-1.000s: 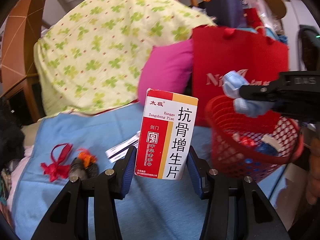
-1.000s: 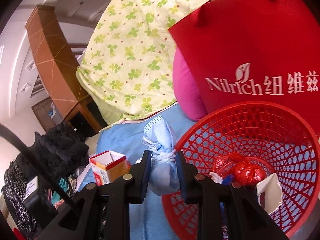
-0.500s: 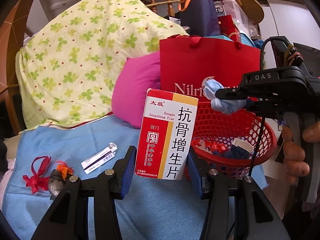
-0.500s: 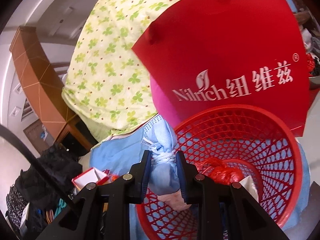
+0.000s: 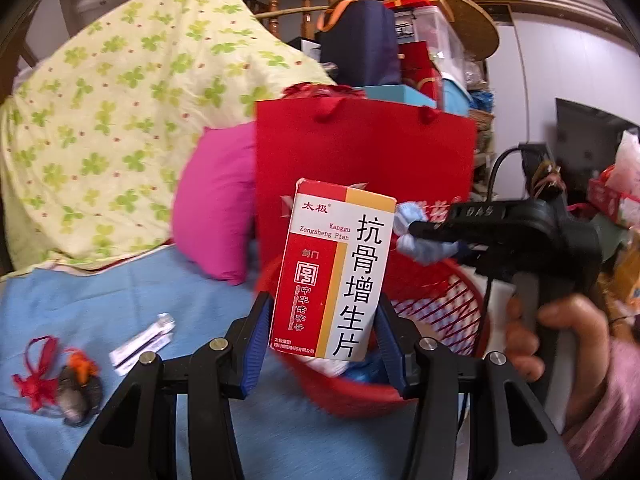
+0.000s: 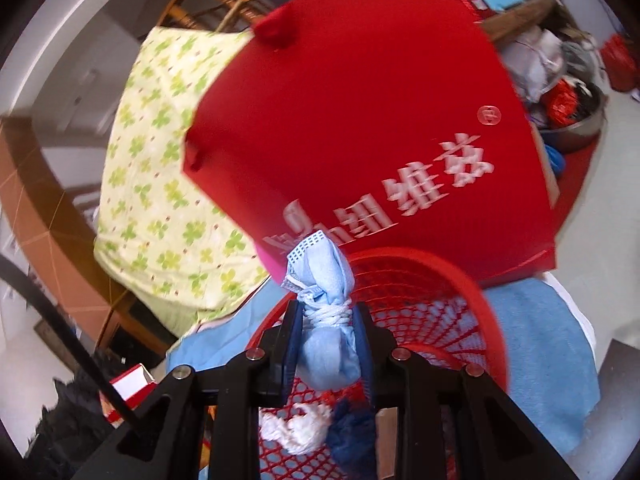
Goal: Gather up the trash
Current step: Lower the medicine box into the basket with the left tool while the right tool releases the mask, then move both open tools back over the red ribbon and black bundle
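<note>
A red, white and yellow medicine box (image 5: 332, 272) stands upright between the blue pads of my left gripper (image 5: 322, 314), which is shut on it. The box hangs in front of the red mesh basket (image 5: 448, 300). My right gripper (image 6: 328, 316) holds a knotted blue face mask (image 6: 324, 280) over the basket's rim (image 6: 460, 276); its jaws are starting to open, with the pads still against the mask. Seen from the left wrist, the right gripper (image 5: 412, 228) reaches in from the right with the mask (image 5: 424, 246). White and dark blue scraps (image 6: 296, 428) lie in the basket.
A red paper bag (image 5: 360, 152) stands right behind the basket, with a pink pillow (image 5: 216, 208) and a clover-print quilt (image 5: 120, 100) to its left. On the blue cloth (image 5: 80, 300) lie a white sachet (image 5: 140, 344) and a red ribbon (image 5: 36, 376). A hand (image 5: 560, 332) grips the right tool.
My left gripper has carried the box rightward, so the basket now sits behind it. My right gripper has moved further over the basket and rolled, the mask still between its pads.
</note>
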`<state>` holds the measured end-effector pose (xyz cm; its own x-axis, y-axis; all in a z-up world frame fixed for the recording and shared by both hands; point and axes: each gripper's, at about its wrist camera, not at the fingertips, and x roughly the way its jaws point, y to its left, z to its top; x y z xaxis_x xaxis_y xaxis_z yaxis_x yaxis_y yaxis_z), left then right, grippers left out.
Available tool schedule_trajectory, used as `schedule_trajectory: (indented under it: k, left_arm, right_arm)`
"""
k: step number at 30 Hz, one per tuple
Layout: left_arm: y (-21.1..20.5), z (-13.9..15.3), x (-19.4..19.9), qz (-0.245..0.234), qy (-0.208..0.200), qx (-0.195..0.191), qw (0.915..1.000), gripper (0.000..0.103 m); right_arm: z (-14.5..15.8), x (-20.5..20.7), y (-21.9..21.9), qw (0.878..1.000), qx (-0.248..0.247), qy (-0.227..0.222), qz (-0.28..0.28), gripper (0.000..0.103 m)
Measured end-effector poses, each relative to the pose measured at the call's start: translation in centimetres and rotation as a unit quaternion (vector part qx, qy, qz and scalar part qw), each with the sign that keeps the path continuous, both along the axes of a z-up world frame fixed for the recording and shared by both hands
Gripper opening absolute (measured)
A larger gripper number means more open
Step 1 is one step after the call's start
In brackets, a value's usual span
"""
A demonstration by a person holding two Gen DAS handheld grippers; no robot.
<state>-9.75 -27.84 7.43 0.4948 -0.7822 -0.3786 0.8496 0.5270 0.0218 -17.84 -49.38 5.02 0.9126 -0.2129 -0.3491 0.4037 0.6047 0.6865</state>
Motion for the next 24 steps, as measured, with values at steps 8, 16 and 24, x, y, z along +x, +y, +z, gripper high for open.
schedule_trajectory:
  k: [8, 16, 24]
  left_arm:
    - [-1.0, -1.4, 2.0, -0.005, 0.042, 0.013, 0.999, 0.058]
    - [3.9, -1.4, 5.6, 0.071, 0.059, -0.003, 0.9957, 0.059]
    - [12.9, -2.1, 10.5, 0.211, 0.059, 0.004, 0.9758, 0.063]
  right_arm:
    - [-1.1, 0.2, -1.4, 0.999, 0.044, 0.003, -0.005, 0.03]
    - [0.1, 1.4, 1.2, 1.0, 0.011, -0.02, 0.021, 0.073]
    - [2.1, 2.0, 5.4, 0.997, -0.035, -0.062, 0.032, 0.073]
